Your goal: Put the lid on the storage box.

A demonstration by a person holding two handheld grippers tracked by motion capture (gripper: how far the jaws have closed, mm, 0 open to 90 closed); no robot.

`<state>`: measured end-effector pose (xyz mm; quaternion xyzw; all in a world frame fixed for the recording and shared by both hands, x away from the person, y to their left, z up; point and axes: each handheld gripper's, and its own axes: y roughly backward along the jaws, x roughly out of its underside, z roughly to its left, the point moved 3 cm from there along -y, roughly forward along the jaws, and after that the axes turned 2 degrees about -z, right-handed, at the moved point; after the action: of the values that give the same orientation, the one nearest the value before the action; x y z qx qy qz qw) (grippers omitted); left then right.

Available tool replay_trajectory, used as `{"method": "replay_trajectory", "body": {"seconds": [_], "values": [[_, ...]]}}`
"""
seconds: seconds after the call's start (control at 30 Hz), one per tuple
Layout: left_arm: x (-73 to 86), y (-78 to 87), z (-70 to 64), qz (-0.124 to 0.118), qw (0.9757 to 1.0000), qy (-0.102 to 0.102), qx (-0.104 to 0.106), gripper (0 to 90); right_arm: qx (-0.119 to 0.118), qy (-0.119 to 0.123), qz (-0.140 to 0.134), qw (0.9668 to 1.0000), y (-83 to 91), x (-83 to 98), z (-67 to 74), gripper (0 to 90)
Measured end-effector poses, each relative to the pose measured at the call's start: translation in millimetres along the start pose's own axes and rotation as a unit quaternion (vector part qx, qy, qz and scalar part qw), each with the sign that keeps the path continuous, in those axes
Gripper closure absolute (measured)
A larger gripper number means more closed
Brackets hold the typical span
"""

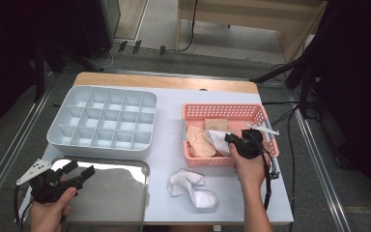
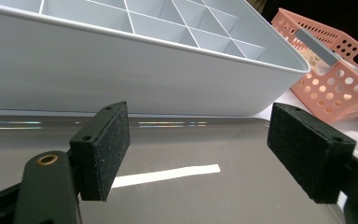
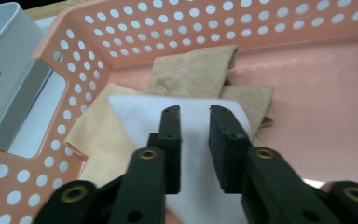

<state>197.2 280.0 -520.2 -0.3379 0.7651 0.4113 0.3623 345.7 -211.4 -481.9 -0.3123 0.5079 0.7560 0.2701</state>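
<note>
Two grippers are being used: the right gripper [image 3: 193, 149], jaws slightly parted over a white cloth [image 3: 144, 109] in the pink basket [image 1: 192, 112], is best being lowered squarely before pinching, while the left gripper [image 2: 205, 154] is being held spread and empty.

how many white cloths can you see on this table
2: one white cloth lies on the table in front of the pink basket, the other inside it on tan cloths; more may be hidden.
</note>
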Motion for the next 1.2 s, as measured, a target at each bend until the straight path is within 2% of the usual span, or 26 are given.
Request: {"method": "replay_trajectory", "body": {"seconds": [0.07, 0.13, 0.2, 0.37, 0.43, 0.47, 0.5, 0.57, 0.6, 0.63, 0.73, 0.8, 0.83, 1.03, 1.13, 1.2], "values": [[0.2, -0.1, -0.9, 0.001, 1.0, 0.0, 0.0, 21.9, 0.003, -0.006, -0.002, 1.0, -1.1, -0.7, 2.2, 64.3], [0.4, -0.4, -1.7, 0.001, 1.0, -0.002, 0.0, 21.9, 0.008, -0.011, 0.007, 0.9999, -3.8, -0.9, 4.3, 53.7], [0.6, -0.7, -2.4, 0.001, 1.0, -0.003, 0.0, 21.9, 0.014, -0.011, 0.017, 0.9997, -8.1, -1.1, 6.1, 48.6], [0.7, -0.5, -2.1, 0.001, 1.0, -0.002, 0.0, 21.9, 0.027, -0.009, 0.056, 0.998, -21.5, 0.3, 11.5, 39.9], [0.6, -0.1, -1.3, 0.002, 1.0, -0.001, 0.001, 21.9, 0.027, -0.008, 0.087, 0.9958, -30.7, 4.7, 12.0, 34.3], [0.5, 0.2, -0.9, 0.002, 1.0, -0.001, 0.0, 21.9, 0.02, -0.033, 0.108, 0.9934, -35.4, 6.6, 12.3, 31.5], [0.4, 0.4, -0.4, 0.002, 1.0, 0.0, 0.001, 21.9, 0.015, -0.042, 0.116, 0.9923, -38.8, 7.8, 10.9, 31.3], [0.3, 0.5, 0.6, 0.001, 1.0, 0.001, 0.0, 21.9, 0.032, -0.02, 0.122, 0.9918, -42.8, 9.9, 11.2, 33.4], [0.2, 0.5, 0.8, 0.001, 1.0, 0.001, 0.0, 21.9, 0.039, -0.018, 0.128, 0.9908, -43.7, 10.4, 11.6, 36.6], [0.2, 0.6, 0.9, 0.001, 1.0, 0.001, 0.0, 21.9, 0.045, -0.016, 0.126, 0.9909, -43.9, 10.2, 11.7, 41.6], [0.2, 0.4, 1.2, 0.0, 1.0, 0.001, 0.0, 21.9, 0.065, 0.01, 0.121, 0.9904, -41.7, 10.6, 9.0, 62.3], [0.3, 0.2, 1.0, 0.001, 1.0, 0.002, 0.0, 21.9, 0.06, 0.02, 0.113, 0.9916, -39.3, 10.1, 7.0, 75.8], [0.3, 0.1, 1.0, 0.001, 1.0, 0.002, 0.0, 21.9, 0.058, 0.02, 0.106, 0.9924, -37.8, 9.4, 6.8, 78.7], [-0.1, 0.4, 1.1, 0.0, 1.0, 0.002, -0.001, 21.9, 0.053, 0.01, 0.056, 0.997, -24.7, 1.8, 7.2, 81.7], [0.2, -0.1, 0.4, -0.001, 1.0, 0.0, 0.0, 21.9, 0.046, -0.005, 0.033, 0.9984, -16.6, -2.5, 6.7, 81.8], [0.3, -0.4, -0.4, 0.001, 1.0, 0.001, 0.0, 21.9, 0.045, -0.003, 0.016, 0.9989, -11.1, -4.6, 6.8, 81.8]]}}
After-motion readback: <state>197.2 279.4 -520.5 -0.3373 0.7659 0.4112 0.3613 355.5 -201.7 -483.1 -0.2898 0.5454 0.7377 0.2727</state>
